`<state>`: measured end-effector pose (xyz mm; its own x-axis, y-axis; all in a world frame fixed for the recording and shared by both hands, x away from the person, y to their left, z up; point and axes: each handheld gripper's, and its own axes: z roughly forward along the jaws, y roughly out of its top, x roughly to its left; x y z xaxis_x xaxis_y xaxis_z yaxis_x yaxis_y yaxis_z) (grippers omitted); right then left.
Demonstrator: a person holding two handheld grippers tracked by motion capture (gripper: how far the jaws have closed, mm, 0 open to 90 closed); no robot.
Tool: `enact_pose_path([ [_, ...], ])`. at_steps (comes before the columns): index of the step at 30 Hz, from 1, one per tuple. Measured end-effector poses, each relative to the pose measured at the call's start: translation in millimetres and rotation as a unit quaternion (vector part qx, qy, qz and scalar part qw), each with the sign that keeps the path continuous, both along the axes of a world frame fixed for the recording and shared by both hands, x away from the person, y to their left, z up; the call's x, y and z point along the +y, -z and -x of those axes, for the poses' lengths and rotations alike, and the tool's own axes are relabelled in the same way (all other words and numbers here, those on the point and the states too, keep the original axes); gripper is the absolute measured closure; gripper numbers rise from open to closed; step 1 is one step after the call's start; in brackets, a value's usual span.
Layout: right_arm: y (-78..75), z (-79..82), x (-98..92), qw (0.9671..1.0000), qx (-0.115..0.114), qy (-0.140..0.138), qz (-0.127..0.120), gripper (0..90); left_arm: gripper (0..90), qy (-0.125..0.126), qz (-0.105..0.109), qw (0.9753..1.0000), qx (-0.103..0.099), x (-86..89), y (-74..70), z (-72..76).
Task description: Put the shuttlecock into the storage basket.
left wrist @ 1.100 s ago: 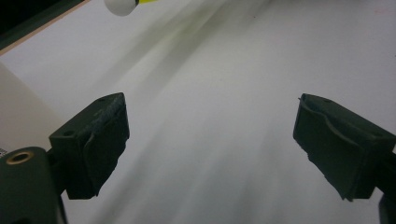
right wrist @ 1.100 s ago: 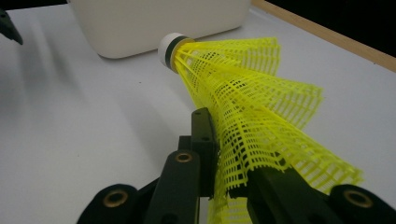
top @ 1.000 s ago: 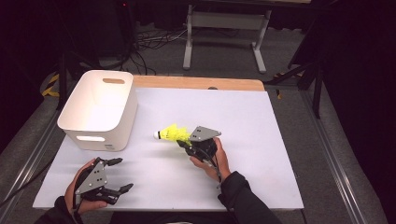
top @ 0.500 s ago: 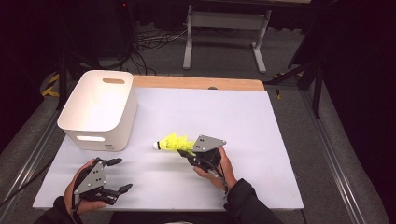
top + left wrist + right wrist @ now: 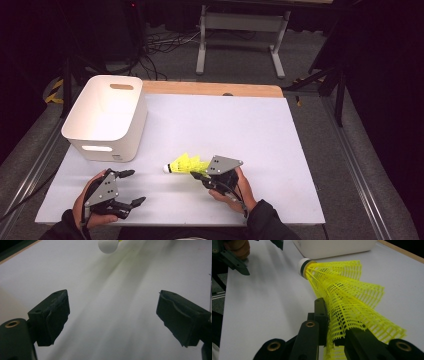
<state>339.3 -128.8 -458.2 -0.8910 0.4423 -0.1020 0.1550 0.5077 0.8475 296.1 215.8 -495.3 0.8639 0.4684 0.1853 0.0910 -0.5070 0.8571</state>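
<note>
Right tool pinches a yellow shuttlecock by its mesh skirt just above the table; left tool rests spread nearby. Carrying it to the white bin likely calls for a gentle, steady squeeze, keeping the skirt uncrushed.

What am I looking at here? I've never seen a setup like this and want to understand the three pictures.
A person sits at a white table, holding a hand-held two-jaw gripper in each hand. The high view looks down from above; the other two come from cameras riding on each gripper. The right gripper is shut on the crumpled skirt of a yellow plastic shuttlecock, its white cork tip pointing towards the left gripper, which is open with nothing between its jaws. A white bin stands at the table's far left.
</note>
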Motion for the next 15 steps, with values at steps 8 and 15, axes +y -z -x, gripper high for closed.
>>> enact_pose_path([
  [8, 0.4, 4.2, 3.0, 0.9999, -0.003, -0.013, 0.006, 85.2, 13.2, 0.009, 0.0, 1.0, 0.001, -16.1, -5.4, -11.9],
  [15, -0.1, 3.0, 3.7, 0.9999, -0.004, -0.015, 0.004, 85.1, 15.0, 0.023, -0.002, 0.9997, 0.006, -35.3, -8.9, -27.1],
])
